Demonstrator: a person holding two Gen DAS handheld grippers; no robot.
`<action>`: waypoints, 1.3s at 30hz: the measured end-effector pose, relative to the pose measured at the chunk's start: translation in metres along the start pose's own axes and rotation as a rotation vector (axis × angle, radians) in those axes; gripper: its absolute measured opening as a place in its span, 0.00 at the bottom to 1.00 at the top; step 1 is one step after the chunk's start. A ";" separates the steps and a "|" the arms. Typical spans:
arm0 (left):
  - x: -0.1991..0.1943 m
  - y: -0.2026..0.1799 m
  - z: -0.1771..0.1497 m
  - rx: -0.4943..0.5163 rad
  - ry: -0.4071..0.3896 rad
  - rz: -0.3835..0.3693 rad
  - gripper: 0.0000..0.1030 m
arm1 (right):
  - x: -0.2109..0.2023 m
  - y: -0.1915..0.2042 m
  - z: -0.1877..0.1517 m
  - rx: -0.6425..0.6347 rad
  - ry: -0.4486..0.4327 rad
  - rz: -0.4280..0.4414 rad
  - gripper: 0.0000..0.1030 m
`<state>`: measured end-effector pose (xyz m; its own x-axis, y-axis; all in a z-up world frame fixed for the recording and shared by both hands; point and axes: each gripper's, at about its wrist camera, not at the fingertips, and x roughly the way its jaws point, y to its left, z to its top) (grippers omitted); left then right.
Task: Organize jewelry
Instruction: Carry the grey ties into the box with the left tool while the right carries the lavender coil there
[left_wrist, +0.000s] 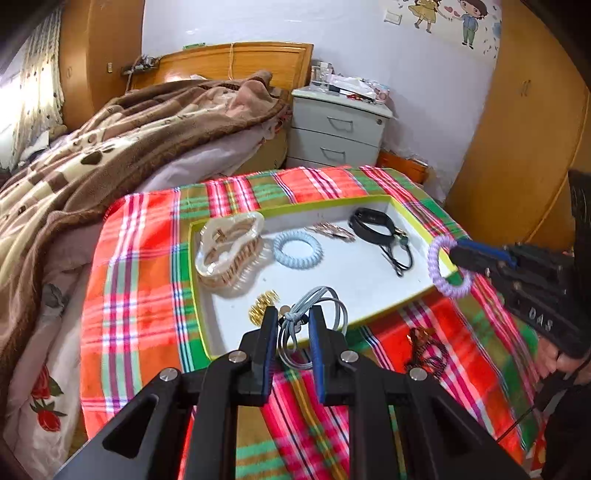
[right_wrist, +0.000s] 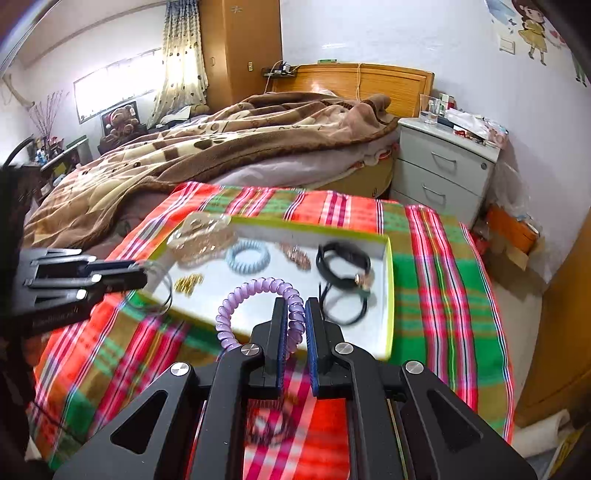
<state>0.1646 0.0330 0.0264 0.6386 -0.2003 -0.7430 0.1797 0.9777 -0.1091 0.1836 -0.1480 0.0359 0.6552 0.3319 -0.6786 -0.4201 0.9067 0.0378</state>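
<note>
Bedroom; work surface is a table under a red-green plaid cloth (left_wrist: 147, 258), bed and blanket beyond it, grey nightstand (left_wrist: 338, 129) at the far wall.

Nearest: left gripper (left_wrist: 293, 325) clenched on a grey cord loop (left_wrist: 325, 306), the knot pinched between its pads, loop hanging over the tray's near edge. Right gripper (right_wrist: 295, 317) clamped on a purple spiral hair tie (right_wrist: 255, 295), held in the air above the tray's near right corner. A dark beaded piece (left_wrist: 424, 347) lies on the cloth in front of the tray, outside it.

Container: shallow white tray with yellow-green rim (left_wrist: 199, 295). Contents, near to far: small gold clips (left_wrist: 264, 304) at the near left; large cream hair claw (left_wrist: 231, 251) toward the left edge; blue spiral hair tie (left_wrist: 297, 249) mid-tray; rose-gold clips (left_wrist: 334, 232) behind it; black band with cord (left_wrist: 373, 225) toward the far right corner.

Step, as judged: both items in carry to the tray. Next move calls for lowering each over bare tray floor, then releasing. Free space looks best at the near right. Risk: the cord may drape over the rim.
</note>
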 end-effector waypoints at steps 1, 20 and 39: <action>0.002 0.002 0.003 -0.010 0.001 -0.004 0.17 | 0.005 -0.001 0.004 0.002 0.001 0.003 0.10; 0.053 0.018 0.008 -0.072 0.057 0.071 0.17 | 0.112 0.000 0.050 0.030 0.125 0.081 0.10; 0.069 0.024 0.002 -0.102 0.100 0.055 0.17 | 0.146 0.015 0.057 -0.007 0.191 0.097 0.10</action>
<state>0.2142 0.0427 -0.0259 0.5666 -0.1440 -0.8113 0.0662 0.9894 -0.1294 0.3089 -0.0715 -0.0209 0.4811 0.3617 -0.7986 -0.4801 0.8709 0.1053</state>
